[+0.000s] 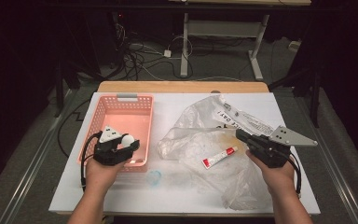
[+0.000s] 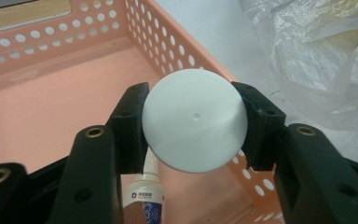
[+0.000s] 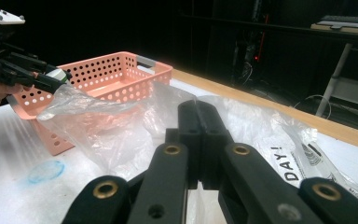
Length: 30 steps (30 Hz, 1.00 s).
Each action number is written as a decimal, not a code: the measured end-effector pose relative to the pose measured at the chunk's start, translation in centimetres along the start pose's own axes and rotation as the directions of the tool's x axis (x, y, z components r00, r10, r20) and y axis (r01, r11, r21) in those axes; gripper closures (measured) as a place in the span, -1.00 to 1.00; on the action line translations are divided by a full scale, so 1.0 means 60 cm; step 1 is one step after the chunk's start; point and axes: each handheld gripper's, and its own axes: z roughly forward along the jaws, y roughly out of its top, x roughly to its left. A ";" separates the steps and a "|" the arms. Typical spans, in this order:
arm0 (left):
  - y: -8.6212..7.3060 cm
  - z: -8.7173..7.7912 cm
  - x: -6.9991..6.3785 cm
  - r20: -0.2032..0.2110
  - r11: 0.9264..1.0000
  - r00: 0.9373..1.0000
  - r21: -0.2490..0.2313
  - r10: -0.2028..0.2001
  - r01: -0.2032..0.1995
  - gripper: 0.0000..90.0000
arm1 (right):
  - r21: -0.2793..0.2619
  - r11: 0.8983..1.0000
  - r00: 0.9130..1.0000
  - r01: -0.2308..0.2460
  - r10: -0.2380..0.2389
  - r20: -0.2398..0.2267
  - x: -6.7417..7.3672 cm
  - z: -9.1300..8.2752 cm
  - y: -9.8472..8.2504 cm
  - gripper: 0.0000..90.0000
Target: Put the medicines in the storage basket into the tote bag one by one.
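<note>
left hand-held gripper (image 2: 193,128) clamps a smooth round white bottle (image 2: 194,120) over perforated pink basket (image 2: 42,51).

the room is dark, lit mainly over the white surface (image 1: 261,196) with its wooden far edge (image 1: 182,87). grey floor (image 1: 23,163) surrounds it. beyond, tangled cables (image 1: 140,56) lie near a white-legged desk (image 1: 223,28).

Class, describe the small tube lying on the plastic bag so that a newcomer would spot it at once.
Start at the white table and find the crumpled clear plastic bag right of the pink basket. On the bag lies a small white tube; its red cap and red end mark it out.
</note>
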 end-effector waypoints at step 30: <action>0.023 -0.035 -0.043 0.066 0.990 0.997 -0.137 0.050 -0.041 0.09 | 0.001 1.000 1.000 -0.003 0.003 -0.002 0.002 -0.001 0.001 1.00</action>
